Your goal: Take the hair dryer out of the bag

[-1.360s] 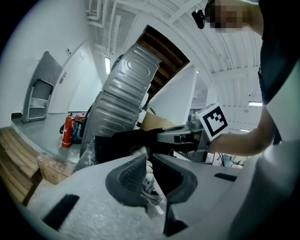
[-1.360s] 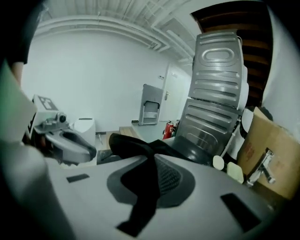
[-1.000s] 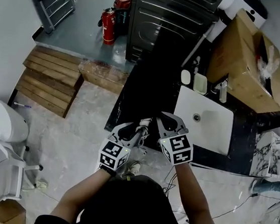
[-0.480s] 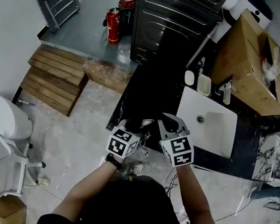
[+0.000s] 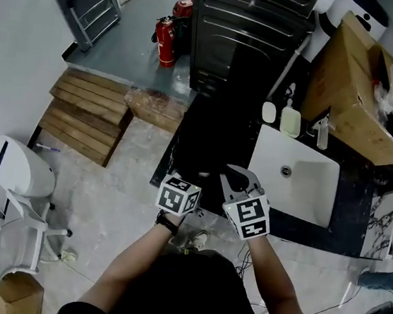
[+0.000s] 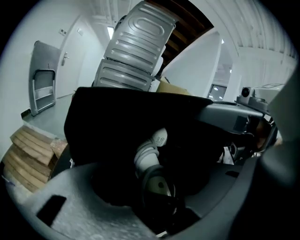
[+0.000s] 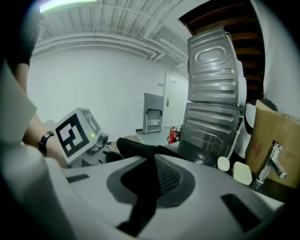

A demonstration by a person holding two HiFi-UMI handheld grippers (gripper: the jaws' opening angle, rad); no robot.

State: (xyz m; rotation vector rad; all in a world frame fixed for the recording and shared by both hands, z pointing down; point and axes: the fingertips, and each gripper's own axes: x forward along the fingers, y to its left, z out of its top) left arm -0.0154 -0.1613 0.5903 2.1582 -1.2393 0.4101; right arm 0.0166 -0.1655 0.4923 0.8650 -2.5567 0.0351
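In the left gripper view, a black bag (image 6: 117,112) lies on the dark counter with its mouth open toward me. A white and grey hair dryer (image 6: 151,151) sits inside it. My left gripper (image 6: 159,194) reaches into the mouth. Its jaws have just been opening and stand wide on either side of the dryer, with neither pad pressing on it. My right gripper (image 7: 144,187) is shut on a fold of the black bag (image 7: 136,147) and holds that edge up. In the head view both grippers, left (image 5: 188,181) and right (image 5: 233,176), are at the counter's front edge, and the dryer is hidden.
A white sink (image 5: 294,175) is set in the counter to the right, with a tap (image 5: 322,132) and soap items (image 5: 290,120) behind it. A cardboard box (image 5: 361,88) stands at the back right and a dark ribbed appliance (image 5: 251,31) behind the counter. Wooden pallets (image 5: 88,114) lie on the floor at left.
The left gripper has tipped down and pushed forward into the bag with its jaws spread. The white piece seen between the grippers is now out of the head view. The right gripper has stayed put.
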